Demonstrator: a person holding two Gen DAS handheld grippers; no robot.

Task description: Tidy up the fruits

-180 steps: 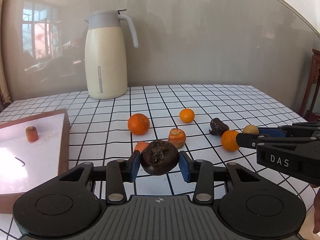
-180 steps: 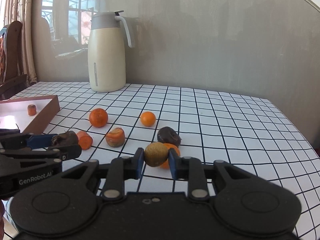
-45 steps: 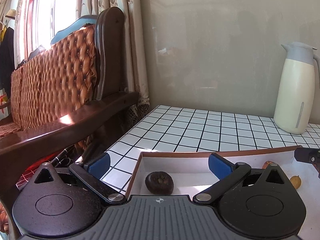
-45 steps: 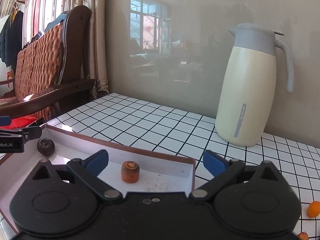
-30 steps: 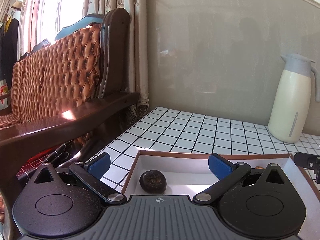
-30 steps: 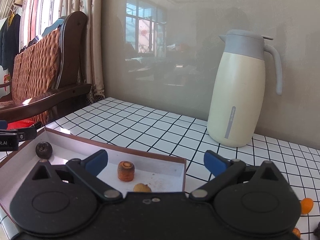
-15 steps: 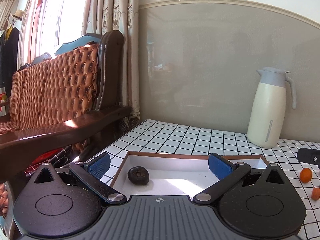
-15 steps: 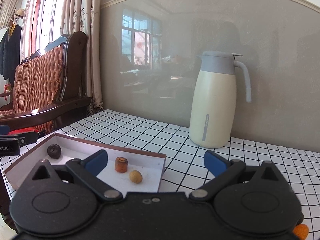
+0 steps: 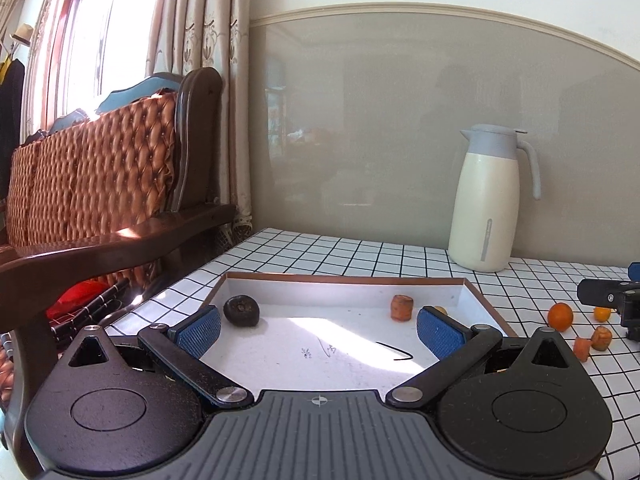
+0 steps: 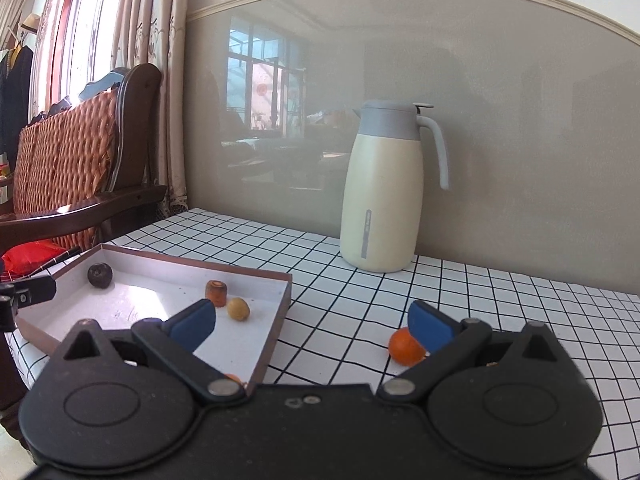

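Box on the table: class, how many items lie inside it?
3: a dark fruit near the box's far-left corner, a carrot stub mid-back, a yellowish fruit beside it. The tongs may hide more.

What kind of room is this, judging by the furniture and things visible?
Probably a home living or dining room: a tufted wooden chair by curtains, and a table with a checked cloth holding a thermos jug and a fruit tray.

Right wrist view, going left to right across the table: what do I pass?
Dark fruit in the box → carrot stub → small yellow-green fruit → cream jug → orange on the checked cloth.
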